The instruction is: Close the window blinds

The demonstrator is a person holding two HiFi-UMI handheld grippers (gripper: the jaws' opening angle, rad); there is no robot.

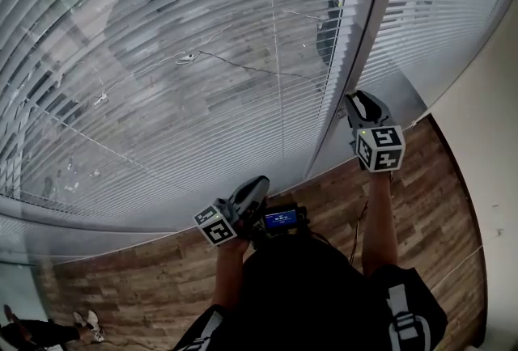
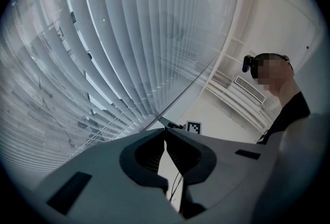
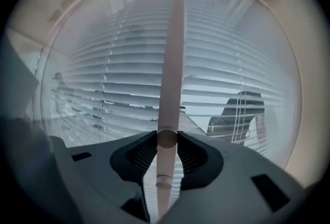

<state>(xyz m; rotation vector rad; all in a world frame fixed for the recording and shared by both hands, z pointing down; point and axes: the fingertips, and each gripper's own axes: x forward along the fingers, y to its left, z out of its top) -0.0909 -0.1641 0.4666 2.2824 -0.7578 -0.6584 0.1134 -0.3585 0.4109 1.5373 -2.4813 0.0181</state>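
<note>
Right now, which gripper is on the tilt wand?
The right gripper: its jaws clamp the tilt wand. The left gripper is shut, empty.

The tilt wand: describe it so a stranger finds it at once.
Face the wide slatted blinds. In front of them hangs the wand, its lower end clamped in the right gripper. It is the only smooth, pale, upright rod; slats run horizontally, cords are thin.

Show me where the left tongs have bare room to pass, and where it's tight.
Free: over the wood floor between the blinds and the left tongs, and the strip between the right forearm and the wall. Crowded: around the wand, clamped in the right tongs close to the blinds.
</note>
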